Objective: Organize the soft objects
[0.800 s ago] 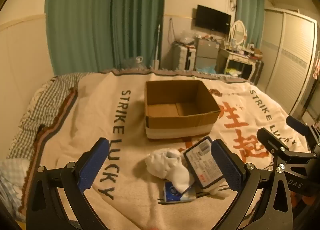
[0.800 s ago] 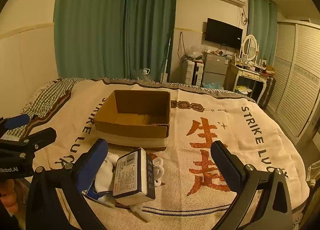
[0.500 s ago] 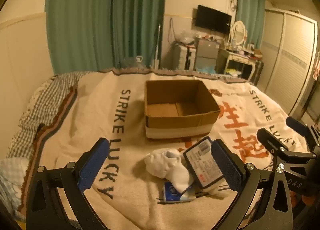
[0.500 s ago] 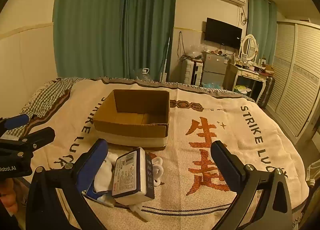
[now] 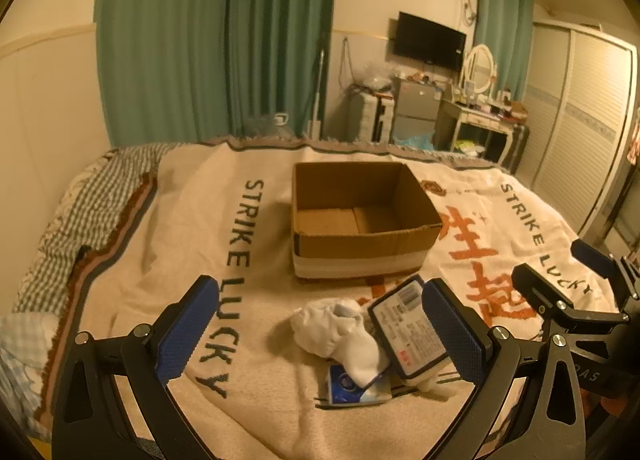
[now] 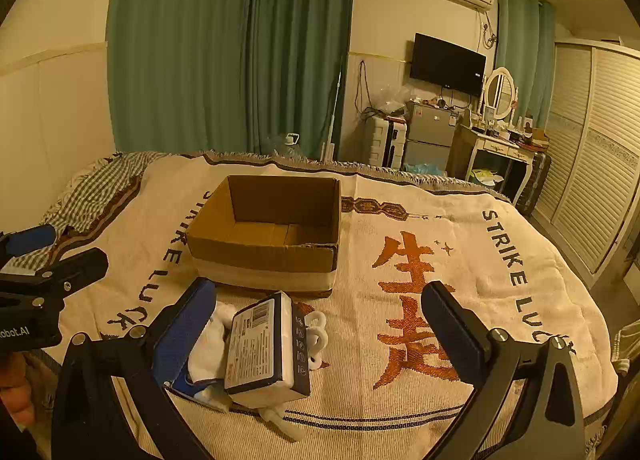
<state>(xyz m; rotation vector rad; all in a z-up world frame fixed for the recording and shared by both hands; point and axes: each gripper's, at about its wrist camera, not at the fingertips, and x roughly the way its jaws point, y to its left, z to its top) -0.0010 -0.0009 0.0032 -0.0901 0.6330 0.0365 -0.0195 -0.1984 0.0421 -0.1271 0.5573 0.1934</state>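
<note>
Left wrist view: the cardboard box (image 5: 362,220) stands on the bed blanket (image 5: 160,260) with nothing visible inside it, so the task appears to be at its start. The soft items lie in a small pile on the blanket in front of the box: a white sock (image 5: 340,334), a labelled pack (image 5: 412,336) leaning on it, and a flat blue packet (image 5: 352,386) underneath. The left gripper (image 5: 316,332) hovers over the pile, jaws spread wide and empty. Compared with the earlier frames, the pile and box are unchanged (only a slight camera shift).

Right wrist view: the right gripper (image 6: 320,332) is likewise wide open and holds nothing. The pack (image 6: 266,348) sits just beside its left finger, the sock (image 6: 210,344) behind it. All items remain to be moved into the box (image 6: 268,232). No item has shifted since the earlier frames.
</note>
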